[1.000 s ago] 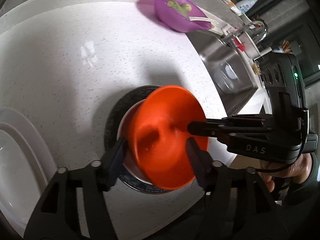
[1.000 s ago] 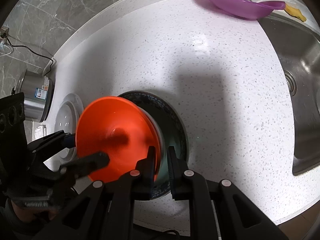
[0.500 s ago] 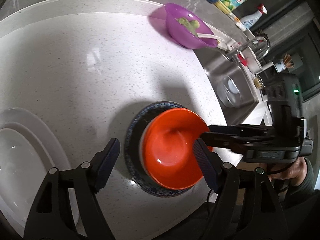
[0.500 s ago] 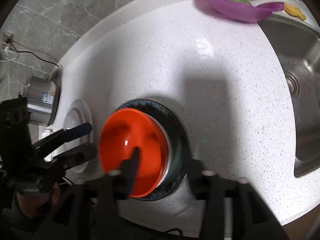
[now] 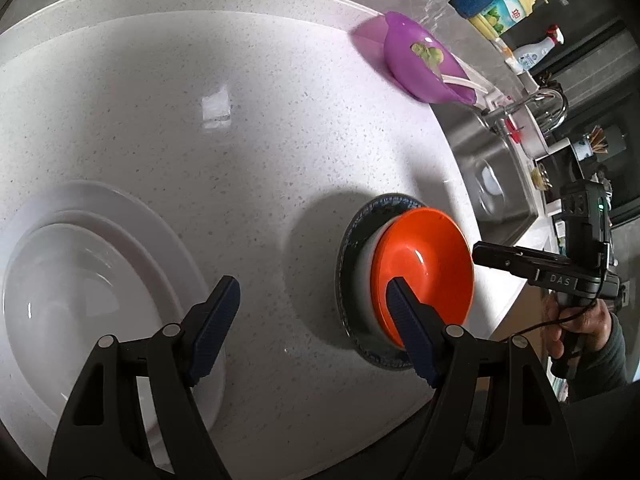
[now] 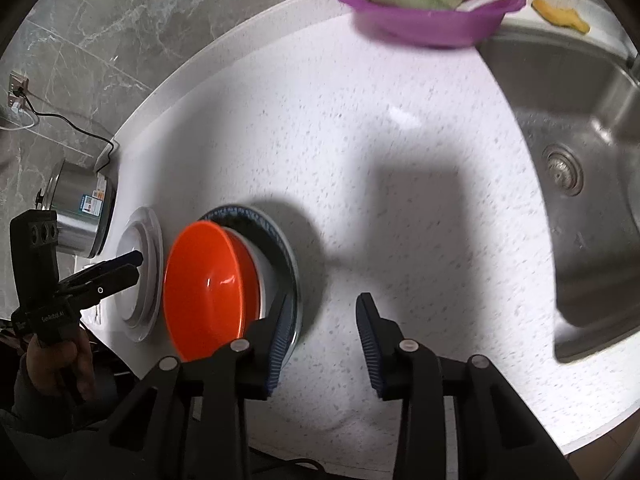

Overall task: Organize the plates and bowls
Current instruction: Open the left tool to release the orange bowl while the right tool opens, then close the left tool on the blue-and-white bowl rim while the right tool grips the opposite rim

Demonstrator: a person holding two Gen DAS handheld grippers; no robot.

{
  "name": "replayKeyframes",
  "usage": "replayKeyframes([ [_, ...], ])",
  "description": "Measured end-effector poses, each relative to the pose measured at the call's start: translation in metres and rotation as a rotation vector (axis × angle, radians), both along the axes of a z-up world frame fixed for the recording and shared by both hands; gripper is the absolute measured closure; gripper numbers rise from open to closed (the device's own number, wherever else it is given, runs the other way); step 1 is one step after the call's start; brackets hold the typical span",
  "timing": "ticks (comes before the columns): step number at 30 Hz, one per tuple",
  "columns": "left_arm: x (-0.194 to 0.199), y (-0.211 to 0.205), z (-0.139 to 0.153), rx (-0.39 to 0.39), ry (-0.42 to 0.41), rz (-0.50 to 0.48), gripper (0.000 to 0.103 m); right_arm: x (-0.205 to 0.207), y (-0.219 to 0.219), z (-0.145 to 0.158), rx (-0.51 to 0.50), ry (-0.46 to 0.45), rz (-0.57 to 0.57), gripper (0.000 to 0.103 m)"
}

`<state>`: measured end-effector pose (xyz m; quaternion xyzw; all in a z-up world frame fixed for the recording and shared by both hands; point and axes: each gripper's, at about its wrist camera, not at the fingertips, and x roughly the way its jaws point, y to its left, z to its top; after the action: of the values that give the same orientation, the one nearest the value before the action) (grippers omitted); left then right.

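An orange bowl (image 5: 424, 268) (image 6: 204, 284) rests in a white bowl (image 5: 366, 280) on a dark blue-rimmed plate (image 5: 346, 240) (image 6: 288, 248) near the counter's front edge. My left gripper (image 5: 312, 320) (image 6: 132, 264) stands open over bare counter, between that stack and the stacked white plates (image 5: 100, 240) (image 6: 144, 276), with nothing between its fingers. My right gripper (image 6: 326, 336) (image 5: 480, 252) hangs just right of the dark plate. Its jaws are closing with only bare counter between them. A purple bowl (image 5: 420, 68) (image 6: 420, 20) with green vegetable pieces sits at the back.
A steel sink (image 6: 580, 184) with its faucet (image 5: 548, 104) lies to the right. A steel pot (image 6: 80, 208) stands behind the white plates. Bottles (image 5: 500, 4) line the back wall. A person's hand holds each gripper at the counter's front edge.
The right gripper has let go of the orange bowl's rim, and the bowl has dropped from its tilt into the white bowl. The left gripper has drawn away left, the right one to the right.
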<state>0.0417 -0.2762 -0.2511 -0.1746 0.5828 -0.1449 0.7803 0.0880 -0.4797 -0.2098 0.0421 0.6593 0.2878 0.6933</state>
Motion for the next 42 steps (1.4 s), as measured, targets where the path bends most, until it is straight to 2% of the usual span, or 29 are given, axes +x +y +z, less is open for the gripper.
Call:
replayKeyframes([
  [7, -0.005, -0.01, -0.009, 0.011, 0.034, -0.04, 0.032, -0.002, 0.003, -0.001, 0.017, 0.002, 0.027, 0.065],
  [9, -0.003, -0.012, -0.01, 0.012, 0.038, -0.039, 0.039, -0.003, 0.003, -0.001, 0.018, 0.003, 0.029, 0.065],
  [11, -0.002, -0.011, -0.012, 0.013, 0.042, -0.034, 0.041, -0.003, 0.004, -0.003, 0.017, 0.007, 0.038, 0.065],
  [15, -0.003, -0.01, -0.017, 0.016, 0.06, -0.029, 0.05, -0.006, 0.01, -0.006, 0.015, 0.014, 0.052, 0.065],
  [23, 0.0, -0.022, -0.03, 0.029, 0.083, -0.06, 0.05, -0.008, 0.015, -0.014, 0.013, 0.029, 0.062, 0.067],
  [34, 0.006, -0.036, -0.048, 0.008, 0.107, -0.085, 0.065, -0.01, 0.023, -0.029, 0.013, 0.051, 0.072, 0.067],
  [42, 0.011, -0.042, -0.053, -0.014, 0.103, -0.089, 0.073, -0.01, 0.028, -0.033, 0.022, 0.044, 0.084, 0.076],
])
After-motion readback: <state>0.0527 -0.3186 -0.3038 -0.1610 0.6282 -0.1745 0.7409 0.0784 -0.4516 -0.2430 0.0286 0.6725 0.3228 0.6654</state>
